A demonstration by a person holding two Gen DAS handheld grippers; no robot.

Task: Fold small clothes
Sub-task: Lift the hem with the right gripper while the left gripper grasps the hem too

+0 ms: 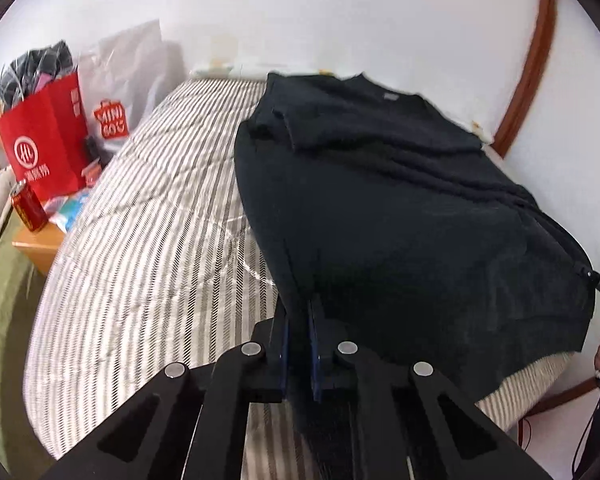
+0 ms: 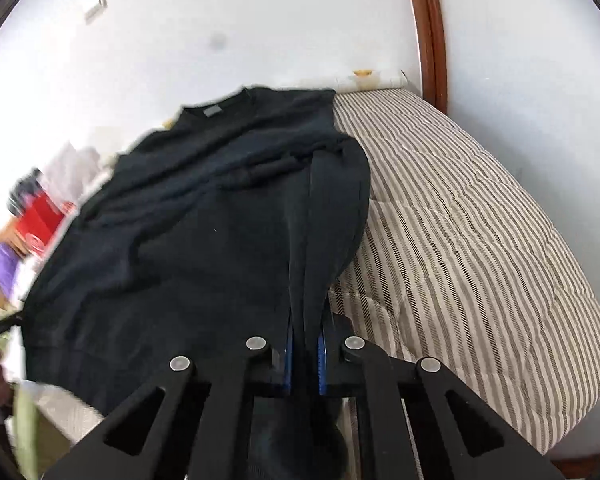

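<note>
Left tongs (image 1: pixel 299 340) clamped on near hem of black T-shirt (image 1: pixel 380 184); right tongs (image 2: pixel 305 356) pinching its other lower corner. Lies collar-away on striped bed (image 1: pixel 140 240). Beyond: white wall (image 1: pixel 340 12), red shopping bag (image 1: pixel 44 140) on nightstand (image 1: pixel 36 246).

Black T-shirt (image 1: pixel 400 208) lying spread on a striped bed, neckline with a small grey label pointing toward the far wall. Both sleeves showing folded inward onto the body, wrinkles running diagonally across the middle. Bottom hem lifting off the mattress at both near corners, one corner sitting pinched in the left gripper (image 1: pixel 299 344), the other corner bunching into a narrow fold inside the right gripper (image 2: pixel 305 356).
</note>
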